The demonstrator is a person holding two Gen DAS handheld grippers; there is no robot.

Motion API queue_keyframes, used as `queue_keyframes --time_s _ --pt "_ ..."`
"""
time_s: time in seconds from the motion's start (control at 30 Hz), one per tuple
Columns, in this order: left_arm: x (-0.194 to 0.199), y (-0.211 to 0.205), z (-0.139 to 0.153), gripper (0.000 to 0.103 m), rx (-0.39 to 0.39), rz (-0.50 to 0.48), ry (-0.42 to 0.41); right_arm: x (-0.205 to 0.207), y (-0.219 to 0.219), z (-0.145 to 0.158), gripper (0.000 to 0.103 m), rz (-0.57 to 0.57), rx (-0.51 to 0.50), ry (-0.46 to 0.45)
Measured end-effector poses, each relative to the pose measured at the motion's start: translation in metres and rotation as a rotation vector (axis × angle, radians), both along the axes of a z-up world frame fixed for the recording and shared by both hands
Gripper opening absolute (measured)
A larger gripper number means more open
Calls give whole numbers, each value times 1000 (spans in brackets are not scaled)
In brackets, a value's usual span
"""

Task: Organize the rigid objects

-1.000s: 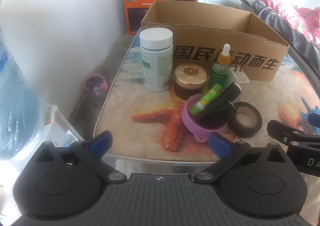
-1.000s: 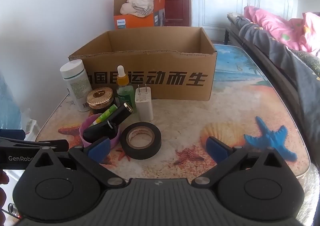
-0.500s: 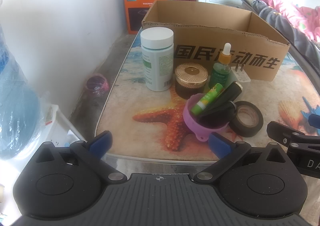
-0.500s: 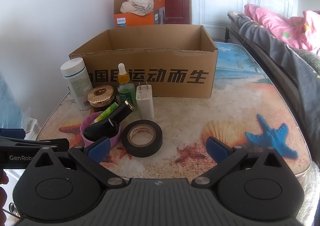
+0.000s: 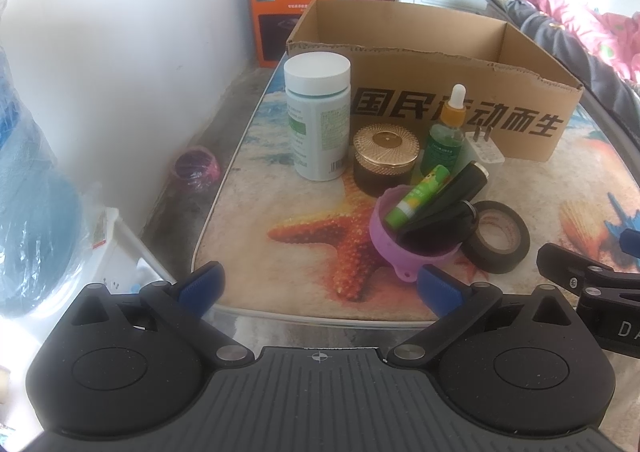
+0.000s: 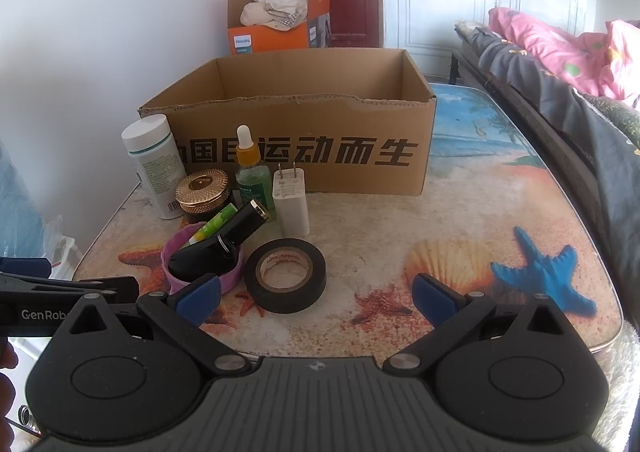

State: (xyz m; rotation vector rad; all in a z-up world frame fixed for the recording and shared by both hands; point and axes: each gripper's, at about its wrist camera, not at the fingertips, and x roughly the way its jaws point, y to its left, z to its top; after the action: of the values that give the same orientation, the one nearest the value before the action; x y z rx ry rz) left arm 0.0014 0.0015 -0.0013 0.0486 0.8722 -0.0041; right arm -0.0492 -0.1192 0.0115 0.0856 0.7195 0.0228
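meanwhile the left gripper (image 5: 320,286) is hovering at the table's (image 5: 280,187) near edge with jaws spread wide and empty, and the right gripper (image 6: 316,294) is hanging likewise wide and empty over the near edge beside it. both are sitting a touch closer to the things than a second ago; nothing on the table has shifted. just beyond the fingers the purple cup (image 6: 234,272) is holding a green lip balm (image 5: 416,195), a black tube (image 6: 246,221) and a dark key fob, with the tape roll (image 6: 285,276) touching it. behind are standing the white charger (image 6: 291,201), dropper bottle (image 5: 446,131), gold-lidded jar (image 5: 386,157) and white pill bottle (image 5: 318,115). the cardboard box (image 6: 312,155) is standing open toward the far edge; its floor is hidden.
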Motion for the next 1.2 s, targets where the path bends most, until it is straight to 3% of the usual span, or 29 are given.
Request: queue_keyframes --time_s 1.2 --pt "-1 2 -2 103 6 2 1 0 -1 0 103 -1 2 3"
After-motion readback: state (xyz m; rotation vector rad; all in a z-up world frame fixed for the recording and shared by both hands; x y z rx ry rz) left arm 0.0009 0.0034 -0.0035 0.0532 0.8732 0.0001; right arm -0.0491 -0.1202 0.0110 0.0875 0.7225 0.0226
